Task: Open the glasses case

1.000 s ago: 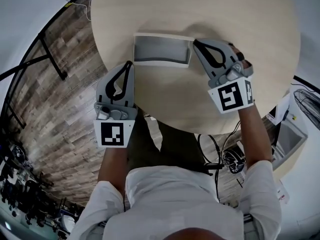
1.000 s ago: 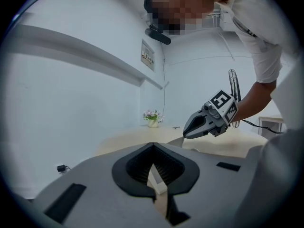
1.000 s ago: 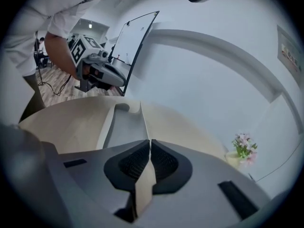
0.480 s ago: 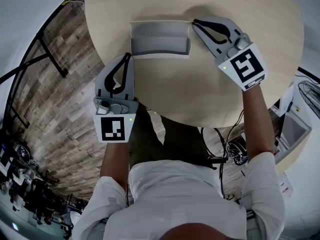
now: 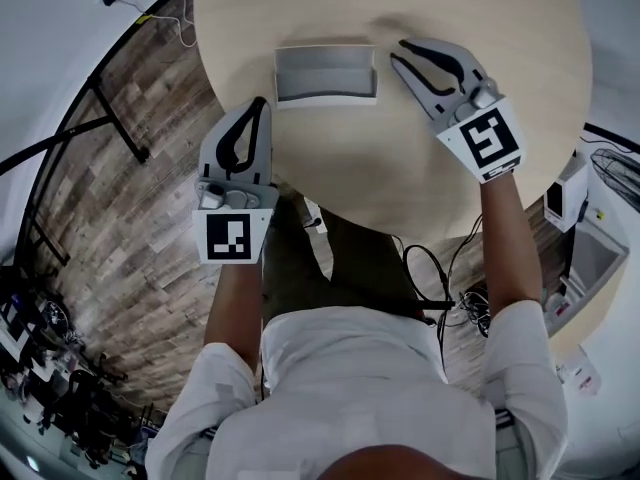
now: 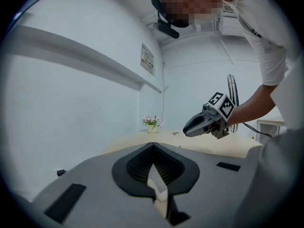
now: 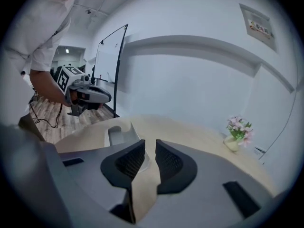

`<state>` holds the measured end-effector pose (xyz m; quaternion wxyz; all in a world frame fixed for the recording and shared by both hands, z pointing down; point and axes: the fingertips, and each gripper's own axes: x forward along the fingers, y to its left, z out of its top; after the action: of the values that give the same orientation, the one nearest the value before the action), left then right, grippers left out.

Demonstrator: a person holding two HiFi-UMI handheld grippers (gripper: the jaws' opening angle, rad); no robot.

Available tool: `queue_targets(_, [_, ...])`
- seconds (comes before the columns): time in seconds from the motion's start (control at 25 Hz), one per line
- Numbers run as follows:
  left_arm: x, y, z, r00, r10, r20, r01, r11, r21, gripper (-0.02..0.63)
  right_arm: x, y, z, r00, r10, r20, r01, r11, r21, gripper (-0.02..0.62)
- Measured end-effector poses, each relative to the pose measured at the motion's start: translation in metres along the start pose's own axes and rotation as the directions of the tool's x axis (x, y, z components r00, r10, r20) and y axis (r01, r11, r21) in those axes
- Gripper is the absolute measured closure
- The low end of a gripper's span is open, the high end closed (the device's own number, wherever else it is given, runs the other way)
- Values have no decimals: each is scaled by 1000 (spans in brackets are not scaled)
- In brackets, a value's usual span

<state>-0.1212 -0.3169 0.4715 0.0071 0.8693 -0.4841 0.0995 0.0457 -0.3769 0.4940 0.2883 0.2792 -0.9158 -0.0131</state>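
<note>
Head view, looking steeply down: the round, pale wooden table [image 5: 400,168] fills the top of the picture. The glasses case [image 5: 325,76], a long box with a grey lining and a light rim, lies on it with its inside showing, open. It sits on the side of the table away from me, between my two grippers.

My left gripper [image 5: 261,106], grey plastic with a black-and-white marker cube at its back, hangs over the near-left edge of the table. Its tip points toward the near-left corner of the case without touching it. In the left gripper view its jaws meet at the tips and nothing is held between them; only a sliver of light table shows through the loop behind the tips.

My right gripper [image 5: 397,51] is over the table just beside the right end of the case, tips near its far corner and not touching. In the right gripper view the two black ribbed pads [image 7: 167,161] stand a narrow slot apart, with only bare tabletop between them, and the case lies off to their left.

A small pale vase of pink flowers [image 7: 236,133] stands on the far part of the table by the white wall. Brown wood-plank floor [image 5: 120,218] shows to my left.
</note>
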Motion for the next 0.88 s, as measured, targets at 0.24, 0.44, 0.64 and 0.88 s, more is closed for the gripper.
queue_targets(0.24, [-59,1,55,1000,-19,-15,17,997,-74,593,-78,44,73,980,-161,117,149,983,109,529])
queue_targets(0.44, [-113,-2,120,993,-45,108,55,994,-93,594,-147,84,142,911,-321,260,280,943,183,545])
queue_targets(0.64, [-175,-16,144,989,-108,98,117,988,-98,594,-214,137,189,819,-461,341,344,871,352,552])
queue_targets(0.88, [-241,-43,154,986,-139,97,150,983,-110,593,-275,210,200,773,-541,332,403,822,402,558])
